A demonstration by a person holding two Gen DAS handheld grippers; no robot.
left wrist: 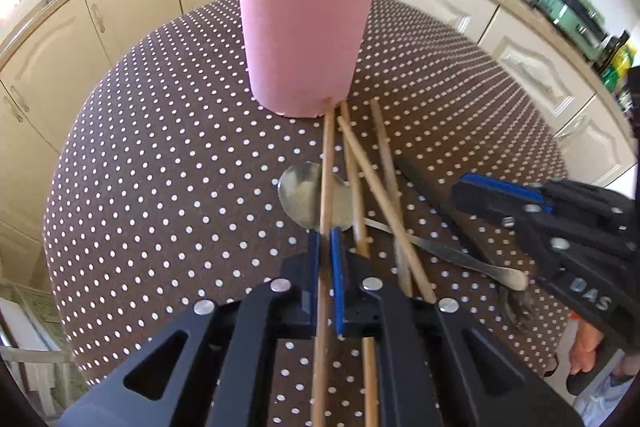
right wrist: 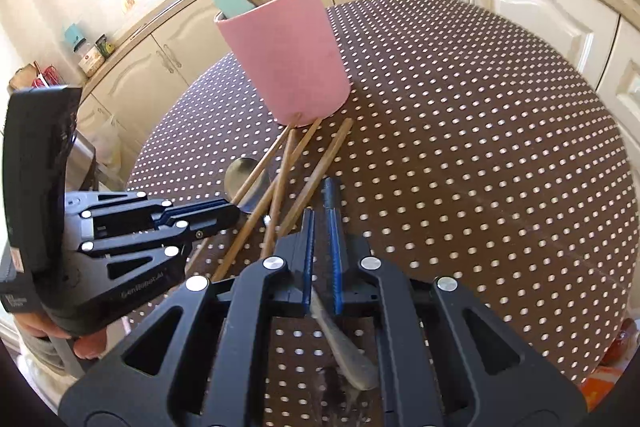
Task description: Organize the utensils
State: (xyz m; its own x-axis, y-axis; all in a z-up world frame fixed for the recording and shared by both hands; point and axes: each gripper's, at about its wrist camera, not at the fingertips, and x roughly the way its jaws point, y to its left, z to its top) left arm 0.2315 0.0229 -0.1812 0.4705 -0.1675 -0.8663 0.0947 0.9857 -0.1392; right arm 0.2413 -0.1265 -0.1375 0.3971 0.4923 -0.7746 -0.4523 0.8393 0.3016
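A pink holder (left wrist: 306, 35) stands on the dotted table and holds a mint spatula and several wooden sticks; it also shows in the right wrist view (right wrist: 286, 59). Several wooden chopsticks (left wrist: 370, 187) and a metal spoon (left wrist: 300, 195) lie crossed in front of it. My left gripper (left wrist: 325, 239) is shut on one chopstick (left wrist: 327, 163) whose far tip touches the holder's base. My right gripper (right wrist: 320, 215) is narrowly parted around a dark-handled utensil; the spoon handle (right wrist: 340, 339) lies under it. Whether it grips is unclear.
The round table with the brown dotted cloth (right wrist: 480, 147) fills both views. Cream kitchen cabinets (left wrist: 120, 11) and a counter curve behind it. The right gripper's body (left wrist: 560, 227) sits close to the right of the utensil pile.
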